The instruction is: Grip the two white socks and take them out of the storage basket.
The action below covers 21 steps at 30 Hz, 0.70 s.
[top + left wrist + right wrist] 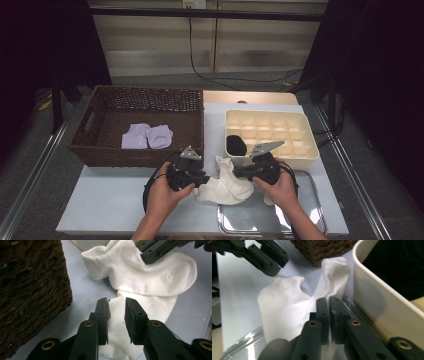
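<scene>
Two white socks (225,185) lie overlapped on the table in front of the cream divided box (300,155). My left gripper (200,178) sits at their left end. In the left gripper view its jaws (117,302) stand apart, with the lower sock's edge (117,322) in the gap and untouched by the pads. My right gripper (239,172) is at the socks' upper side. In the right gripper view it (328,301) is shut on a raised fold of white sock (337,272). A black sock (235,145) fills the box's near-left compartment.
A brown wicker basket (100,150) at the left holds two pale purple socks (147,136). A shiny metal tray (260,220) lies at the front right, partly under the white socks. The basket wall (30,290) is close beside my left gripper.
</scene>
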Each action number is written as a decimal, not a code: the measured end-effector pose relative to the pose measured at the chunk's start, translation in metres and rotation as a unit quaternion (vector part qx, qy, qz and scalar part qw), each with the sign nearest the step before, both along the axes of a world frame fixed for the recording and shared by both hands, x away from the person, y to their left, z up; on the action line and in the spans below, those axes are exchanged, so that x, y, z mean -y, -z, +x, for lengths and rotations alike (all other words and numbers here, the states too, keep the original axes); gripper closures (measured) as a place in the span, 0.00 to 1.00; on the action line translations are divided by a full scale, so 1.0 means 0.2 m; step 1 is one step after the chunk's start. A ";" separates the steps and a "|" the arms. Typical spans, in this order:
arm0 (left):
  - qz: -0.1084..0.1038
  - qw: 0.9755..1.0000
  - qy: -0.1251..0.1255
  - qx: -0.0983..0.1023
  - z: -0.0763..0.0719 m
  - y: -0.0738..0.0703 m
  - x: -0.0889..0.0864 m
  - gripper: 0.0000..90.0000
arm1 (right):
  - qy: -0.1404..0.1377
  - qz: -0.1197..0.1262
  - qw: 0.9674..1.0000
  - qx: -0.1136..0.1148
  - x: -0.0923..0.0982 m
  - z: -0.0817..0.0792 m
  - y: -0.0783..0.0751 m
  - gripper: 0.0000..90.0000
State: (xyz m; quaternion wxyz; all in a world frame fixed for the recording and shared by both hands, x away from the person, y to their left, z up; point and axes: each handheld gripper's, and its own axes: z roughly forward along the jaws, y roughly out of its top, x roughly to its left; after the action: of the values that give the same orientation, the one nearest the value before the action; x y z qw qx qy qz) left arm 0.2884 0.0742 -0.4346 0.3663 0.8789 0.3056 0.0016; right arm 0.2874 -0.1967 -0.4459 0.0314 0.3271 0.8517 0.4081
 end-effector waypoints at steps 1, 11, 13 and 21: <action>-0.002 1.000 -0.001 0.002 0.00 0.00 0.00 0.79 | -0.001 0.002 1.000 0.001 0.00 0.00 -0.01 0.98; 0.000 1.000 -0.002 0.007 -0.01 0.00 -0.02 0.76 | -0.030 0.020 0.999 -0.005 -0.04 -0.04 -0.11 0.98; -0.001 1.000 -0.004 0.008 -0.01 -0.01 -0.03 0.76 | -0.039 0.028 0.999 -0.006 -0.05 -0.06 -0.14 0.98; -0.014 1.000 -0.009 0.009 -0.04 -0.05 -0.08 0.76 | -0.083 0.054 0.995 -0.023 -0.12 -0.13 -0.19 0.98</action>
State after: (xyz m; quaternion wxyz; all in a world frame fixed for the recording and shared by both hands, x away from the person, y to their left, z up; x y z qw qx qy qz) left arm 0.2803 0.0894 -0.4245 0.3815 0.8707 0.3103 0.0082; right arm 0.2620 -0.1727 -0.4077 -0.0392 0.2659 0.8533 0.4469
